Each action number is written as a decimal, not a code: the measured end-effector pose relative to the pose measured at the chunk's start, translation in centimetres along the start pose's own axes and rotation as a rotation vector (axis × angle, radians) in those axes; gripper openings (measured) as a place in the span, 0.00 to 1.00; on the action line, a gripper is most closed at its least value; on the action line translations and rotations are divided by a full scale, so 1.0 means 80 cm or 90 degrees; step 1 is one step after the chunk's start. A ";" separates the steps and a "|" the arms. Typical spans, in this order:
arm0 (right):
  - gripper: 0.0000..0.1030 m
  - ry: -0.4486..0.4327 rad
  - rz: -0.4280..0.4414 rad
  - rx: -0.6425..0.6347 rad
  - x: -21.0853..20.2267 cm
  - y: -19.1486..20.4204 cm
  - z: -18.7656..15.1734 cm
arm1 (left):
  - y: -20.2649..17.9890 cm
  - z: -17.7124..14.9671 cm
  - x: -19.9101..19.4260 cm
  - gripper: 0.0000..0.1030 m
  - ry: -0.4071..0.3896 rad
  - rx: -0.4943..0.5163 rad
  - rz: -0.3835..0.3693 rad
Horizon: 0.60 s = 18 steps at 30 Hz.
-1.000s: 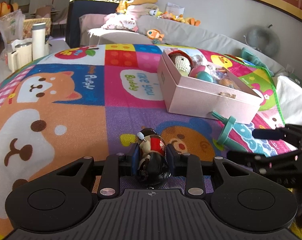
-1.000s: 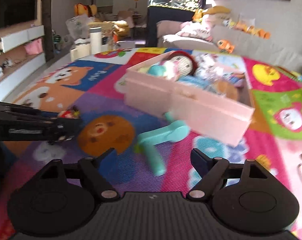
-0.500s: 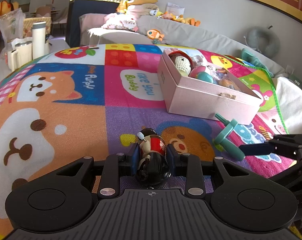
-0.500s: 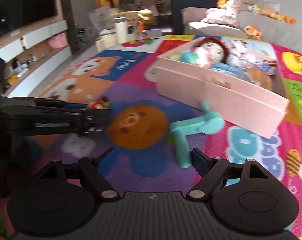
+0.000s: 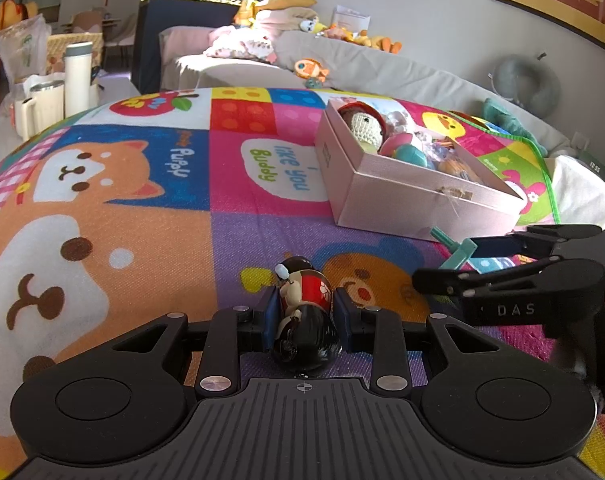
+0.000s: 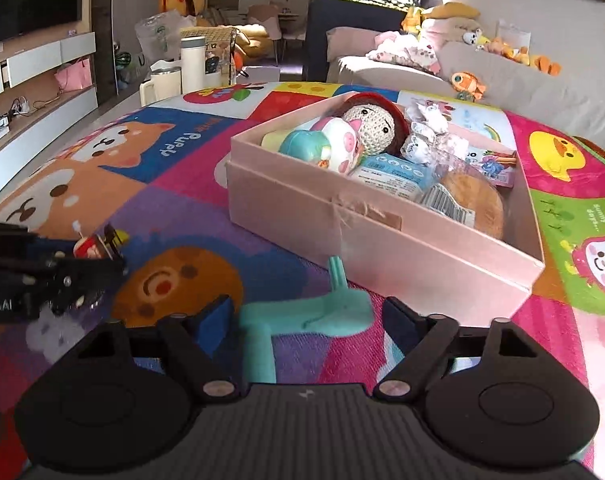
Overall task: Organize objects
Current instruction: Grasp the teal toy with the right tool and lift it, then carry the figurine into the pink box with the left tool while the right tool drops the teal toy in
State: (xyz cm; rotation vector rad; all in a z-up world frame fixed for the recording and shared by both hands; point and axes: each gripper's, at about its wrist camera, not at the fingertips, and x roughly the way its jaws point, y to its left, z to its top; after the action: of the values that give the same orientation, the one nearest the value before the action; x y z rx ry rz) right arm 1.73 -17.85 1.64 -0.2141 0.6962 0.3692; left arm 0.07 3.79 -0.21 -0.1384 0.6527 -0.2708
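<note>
doll [image 5: 305, 320]: glossy, smooth | box [image 6: 382, 240]: matt cardboard | mat [image 5: 102, 220]: woven-textured | crochet doll [image 6: 372, 124]: yarn

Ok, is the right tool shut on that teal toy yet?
Not yet. The right tool is open: its jaws straddle the teal toy, which lies on the mat, with a gap on the right side.

left gripper [image 5: 305, 316]: closed, gripping, low | right gripper [image 6: 308, 322]: spread wide, low

the pink box [image 6: 382, 236] stands just ahead of the right gripper [image 6: 308, 320], its near wall blocking the way forward past the teal toy [image 6: 306, 316]. left of the box the play mat [image 5: 150, 240] lies open. the left gripper [image 5: 304, 316] flanks the right one's left side
</note>
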 end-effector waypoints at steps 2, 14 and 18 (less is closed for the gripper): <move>0.69 0.008 0.013 0.002 -0.005 0.003 0.002 | 0.000 0.000 0.000 0.33 0.000 0.000 0.000; 0.69 -0.027 -0.005 0.048 -0.106 -0.011 -0.042 | -0.009 0.000 -0.001 0.32 0.004 0.026 0.019; 0.69 -0.052 -0.027 0.045 -0.137 -0.018 -0.057 | -0.023 0.007 -0.008 0.31 0.026 0.050 0.011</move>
State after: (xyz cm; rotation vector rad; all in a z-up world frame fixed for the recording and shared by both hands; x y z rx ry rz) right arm -8.10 -23.45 5.59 -0.1456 0.6217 0.3105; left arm -0.44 2.26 1.00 -0.0525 0.6824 -0.2834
